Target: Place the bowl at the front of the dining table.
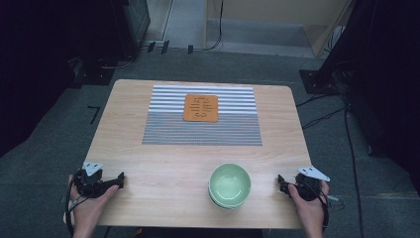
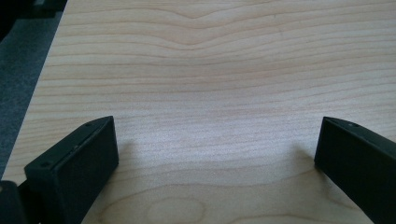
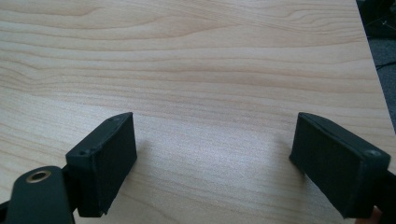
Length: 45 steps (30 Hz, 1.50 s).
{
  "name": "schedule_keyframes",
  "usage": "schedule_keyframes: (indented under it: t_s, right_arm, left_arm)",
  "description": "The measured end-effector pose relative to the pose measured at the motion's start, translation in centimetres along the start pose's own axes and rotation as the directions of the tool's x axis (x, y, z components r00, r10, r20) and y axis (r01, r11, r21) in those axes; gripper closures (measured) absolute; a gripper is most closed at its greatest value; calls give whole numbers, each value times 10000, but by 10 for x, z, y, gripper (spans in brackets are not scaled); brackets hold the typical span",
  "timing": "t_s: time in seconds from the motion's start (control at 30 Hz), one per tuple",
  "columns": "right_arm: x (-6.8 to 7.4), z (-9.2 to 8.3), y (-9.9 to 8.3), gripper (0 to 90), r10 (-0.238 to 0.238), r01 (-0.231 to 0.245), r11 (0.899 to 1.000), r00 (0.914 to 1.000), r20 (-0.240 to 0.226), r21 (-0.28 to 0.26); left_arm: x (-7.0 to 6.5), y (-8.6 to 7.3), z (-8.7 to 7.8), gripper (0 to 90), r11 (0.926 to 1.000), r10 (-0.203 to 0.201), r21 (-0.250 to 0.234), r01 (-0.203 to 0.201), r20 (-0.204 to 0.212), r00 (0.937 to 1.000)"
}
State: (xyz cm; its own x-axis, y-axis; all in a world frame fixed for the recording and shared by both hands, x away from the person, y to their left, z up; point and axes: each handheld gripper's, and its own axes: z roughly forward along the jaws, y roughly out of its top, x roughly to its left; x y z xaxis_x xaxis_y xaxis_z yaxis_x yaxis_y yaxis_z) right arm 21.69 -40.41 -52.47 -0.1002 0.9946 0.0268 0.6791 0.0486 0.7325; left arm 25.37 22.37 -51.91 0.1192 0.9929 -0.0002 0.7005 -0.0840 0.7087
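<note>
A pale green bowl (image 1: 229, 184) stands empty near the table's front edge, right of the middle; it seems to sit in a second bowl. An orange square coaster (image 1: 200, 107) lies on a striped grey and white mat (image 1: 203, 131) at the back of the table. My left gripper (image 1: 119, 179) rests at the front left corner, held by a hand. Its jaws stand wide apart over bare wood, so the left gripper (image 2: 217, 128) is open. My right gripper (image 1: 281, 182) sits at the front right, just right of the bowl. The right gripper (image 3: 214, 121) is open with nothing between its jaws.
The light wooden table (image 1: 163, 168) has bare wood between the mat and the bowl. Dark equipment and cables (image 1: 322, 116) lie on the grey floor around it. The table's right edge (image 3: 373, 70) runs close beside the right gripper.
</note>
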Motion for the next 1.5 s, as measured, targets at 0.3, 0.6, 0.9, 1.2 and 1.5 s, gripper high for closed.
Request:
schedule_keyframes:
  t_s: [0.3, 0.6, 0.9, 1.2, 1.5]
  right_arm:
    - [1, 1, 1, 117, 106, -106, 9999, 9999, 84, 46]
    - [9, 0, 4, 152, 679, -678, 9971, 9977, 14, -349]
    - [41, -24, 26, 180, 521, -633, 9890, 9950, -858, -1338]
    - [63, -44, 40, 380, 656, -932, 9781, 9867, -1488, -1862]
    - [75, -54, 47, 457, 803, -1289, 9719, 9682, -2371, -1971]
  left_arm:
    - [-1, 3, -6, 0, 9991, -388, -180, 388, 21, 9992]
    - [-23, 20, -27, 0, 9940, -486, -935, 561, 806, 9956]
    - [-60, 30, -44, 0, 9908, -48, -1324, 282, 1737, 9848]
    - [-96, 36, -58, 0, 9864, 400, -1642, 38, 2625, 9641]
    - [-125, 38, -68, 0, 9818, 905, -1866, -365, 2896, 9529]
